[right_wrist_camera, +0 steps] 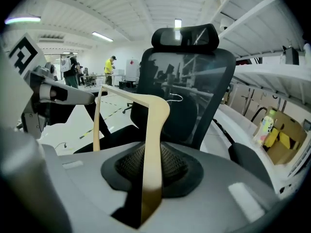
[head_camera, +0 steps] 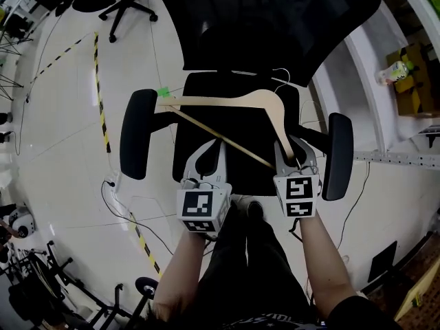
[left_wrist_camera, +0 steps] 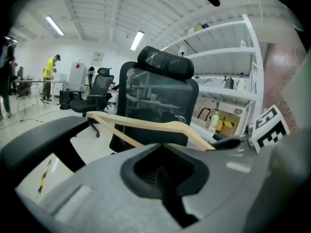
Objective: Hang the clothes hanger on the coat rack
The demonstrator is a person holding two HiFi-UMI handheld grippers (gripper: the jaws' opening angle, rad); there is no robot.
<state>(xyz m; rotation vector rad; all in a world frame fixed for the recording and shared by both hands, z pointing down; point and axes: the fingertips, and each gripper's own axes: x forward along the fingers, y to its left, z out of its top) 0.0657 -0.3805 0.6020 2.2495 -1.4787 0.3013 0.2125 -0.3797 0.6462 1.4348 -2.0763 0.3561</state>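
And there it is: the wooden clothes hanger (head_camera: pixel 227 102) is held out over the seat of a black office chair (head_camera: pixel 206 88), lying close to flat, with its metal hook (head_camera: pixel 280 74) turned toward the backrest. One shoulder end is pinched in the right claw (head_camera: pixel 294 150). In the right gripper view the pale wood is seen running straight up through the slot between the jaws, gripped on both sides.

The lower bar is stretched at a slant from the hanger's far tip back to that same claw. It is carried just past the tips of the left claw (head_camera: pixel 210 150), and whether it is touched there cannot be told from the head view. In the left gripper view only a narrow dark gap is shown between the jaws, with nothing in it, and the hanger is seen beyond them, across the chair's back.

Both claws are held side by side at the near edge of the seat, between the armrests. White shelving (head_camera: pixel 371 67) is seen at the right, and a pale floor (head_camera: pixel 62 115) marked with striped tape at the left.
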